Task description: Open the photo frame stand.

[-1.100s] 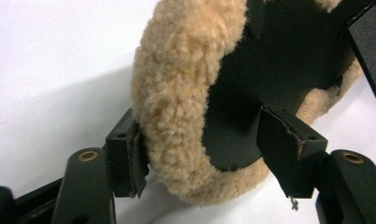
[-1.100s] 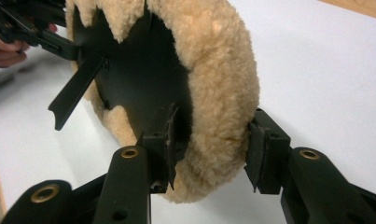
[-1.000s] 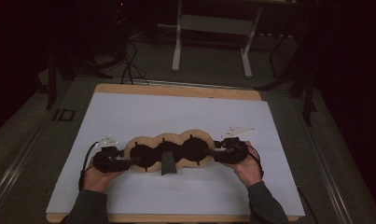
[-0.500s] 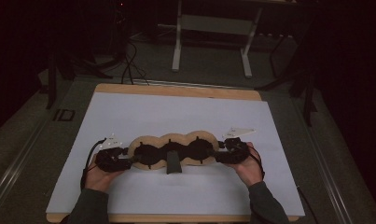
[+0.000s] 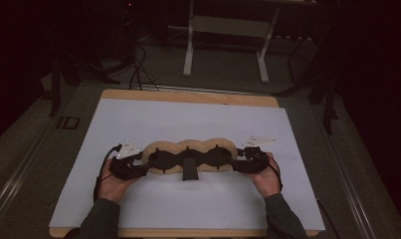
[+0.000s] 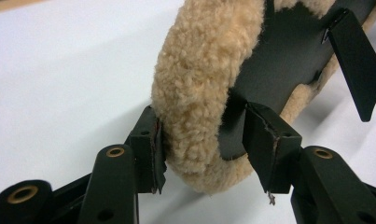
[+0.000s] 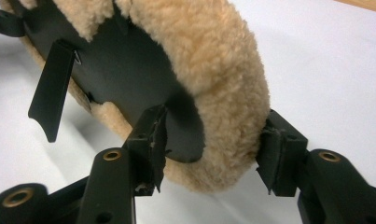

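A long black cover with a tan fleece rim [image 5: 188,145] lies crosswise on the white sheet [image 5: 188,114], bunched into three lobes. A black strap [image 5: 189,170] sticks out of its near side. My left gripper [image 5: 141,167] is at its left end. Its jaws have just been closing, and in the left gripper view the left gripper [image 6: 206,144] has its pads against the fleece [image 6: 199,79] and the black lining. My right gripper [image 5: 236,162] is at the right end. Its jaws have just been opening, though the right gripper [image 7: 213,144] still touches the rim [image 7: 213,51] on both sides.
The sheet covers a wooden tabletop [image 5: 188,97] with bare room behind and in front of the cover. Beyond the table's far edge stand a white metal frame [image 5: 225,45] and dark cables [image 5: 138,69] on the floor. The surroundings are dark.
The cover and my left gripper have shifted a little to the right. The lobes look flatter and more even on the sheet. Both hands stay at its ends.
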